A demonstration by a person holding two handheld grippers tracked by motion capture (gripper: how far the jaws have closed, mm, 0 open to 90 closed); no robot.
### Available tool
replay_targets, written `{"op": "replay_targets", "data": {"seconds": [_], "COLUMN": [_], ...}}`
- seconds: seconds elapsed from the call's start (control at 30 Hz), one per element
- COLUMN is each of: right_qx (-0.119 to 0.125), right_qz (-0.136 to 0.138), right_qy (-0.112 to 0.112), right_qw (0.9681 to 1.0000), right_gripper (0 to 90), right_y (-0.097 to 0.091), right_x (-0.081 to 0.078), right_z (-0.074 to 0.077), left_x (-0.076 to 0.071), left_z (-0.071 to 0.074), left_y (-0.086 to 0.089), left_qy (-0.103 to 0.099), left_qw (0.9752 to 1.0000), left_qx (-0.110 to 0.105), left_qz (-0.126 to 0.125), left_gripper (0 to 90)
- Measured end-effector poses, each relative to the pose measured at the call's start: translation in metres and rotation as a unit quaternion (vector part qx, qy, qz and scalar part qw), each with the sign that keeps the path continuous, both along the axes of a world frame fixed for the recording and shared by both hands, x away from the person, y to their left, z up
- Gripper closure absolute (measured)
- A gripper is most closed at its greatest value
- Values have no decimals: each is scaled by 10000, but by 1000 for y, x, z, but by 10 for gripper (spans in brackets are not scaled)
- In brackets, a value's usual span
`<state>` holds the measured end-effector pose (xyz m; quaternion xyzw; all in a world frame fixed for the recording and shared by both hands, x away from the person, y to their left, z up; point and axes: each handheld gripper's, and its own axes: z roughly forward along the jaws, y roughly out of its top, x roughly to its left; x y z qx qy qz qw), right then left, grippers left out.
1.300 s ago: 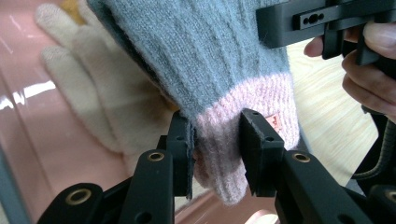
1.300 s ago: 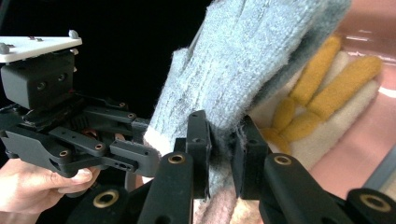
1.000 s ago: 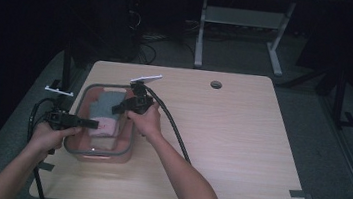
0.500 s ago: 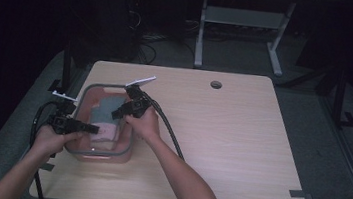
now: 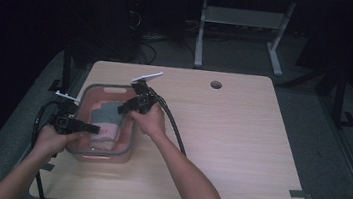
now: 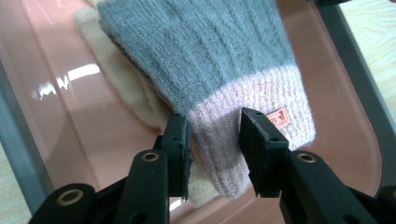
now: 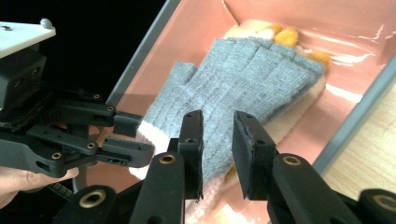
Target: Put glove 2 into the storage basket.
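A pink see-through container (image 5: 98,155) with a grey rim stands on the table's left side. In it lies a grey knitted glove (image 5: 107,114) (image 6: 205,51) (image 7: 243,74) with a pink cuff, on top of a beige glove (image 6: 126,84) with yellow fingertips (image 7: 287,35). My left gripper (image 5: 94,129) (image 6: 212,140) reaches in from the left. Its jaws have just been opening and straddle the pink cuff (image 6: 261,93) without pinching it. From the right, my right gripper (image 5: 121,108) (image 7: 217,135) hovers over the grey glove. Its jaws have also just been opening, with nothing gripped. The left gripper (image 7: 135,137) shows at the cuff in the right gripper view.
The wooden table (image 5: 240,137) stretches to the right of the container, with a round cable hole (image 5: 216,84) near its far edge. Black cables (image 5: 173,129) trail from both grippers. A desk frame (image 5: 243,21) stands on the floor behind the table.
Both hands stay at the container. The right gripper has shifted slightly over the glove, and the left hand has kept its place.
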<state>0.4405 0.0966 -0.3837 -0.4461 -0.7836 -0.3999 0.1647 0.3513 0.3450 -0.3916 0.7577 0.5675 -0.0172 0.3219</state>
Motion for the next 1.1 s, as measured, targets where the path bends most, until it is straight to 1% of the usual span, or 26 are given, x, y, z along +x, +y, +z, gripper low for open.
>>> {"op": "replay_targets", "data": {"seconds": [0.13,0.27,0.33,0.4,0.43,0.5,0.53,0.57,0.63,0.7,0.73,0.77,0.87,0.93,0.97,1.0,1.1], "right_qx": [77,151,223,283,304,339,396,396,438,457,522,522,576,590,597,603,627], "right_qz": [2,-26,-44,-74,-87,-101,-120,-120,-151,-170,-214,-214,-273,-300,-300,-308,-332], "right_qy": [18,14,19,19,33,30,22,22,36,30,36,36,40,40,38,45,36], "right_qw": [10000,9999,9997,9996,9995,9994,9991,9991,9989,9988,9984,9984,9980,9978,9978,9977,9975], "right_gripper": [724,715,710,702,696,686,672,672,652,648,642,642,635,629,626,620,620], "right_y": [-7,-14,-18,-23,-26,-31,-37,-37,-46,-49,-55,-55,-63,-67,-69,-73,-77], "right_x": [-1,0,0,-1,-1,-1,-1,-1,-3,-3,-5,-5,-6,-7,-7,-8,-8], "right_z": [4,7,9,11,12,13,15,15,15,15,15,15,16,16,16,16,17], "left_x": [1,1,2,3,3,4,4,4,4,4,4,4,4,4,5,5,6], "left_z": [6,15,19,24,26,30,32,33,35,36,36,37,38,38,39,40,40], "left_y": [0,1,1,0,0,-3,-4,-5,-7,-8,-9,-10,-13,-14,-15,-16,-17], "left_qy": [-58,-151,-183,-242,-255,-304,-321,-329,-374,-373,-380,-394,-406,-463,-453,-493,-482], "left_qw": [10000,9998,9996,9995,9995,9993,9990,9988,9985,9982,9981,9979,9976,9969,9968,9965,9967], "left_qx": [-15,-94,-177,-165,-146,-218,-282,-345,-409,-459,-487,-513,-559,-636,-653,-673,-658], "left_qz": [45,120,123,133,83,90,103,92,38,34,10,10,-5,38,25,26,-1], "left_gripper": [598,579,572,564,560,557,550,550,532,527,521,521,502,490,487,480,476]}}
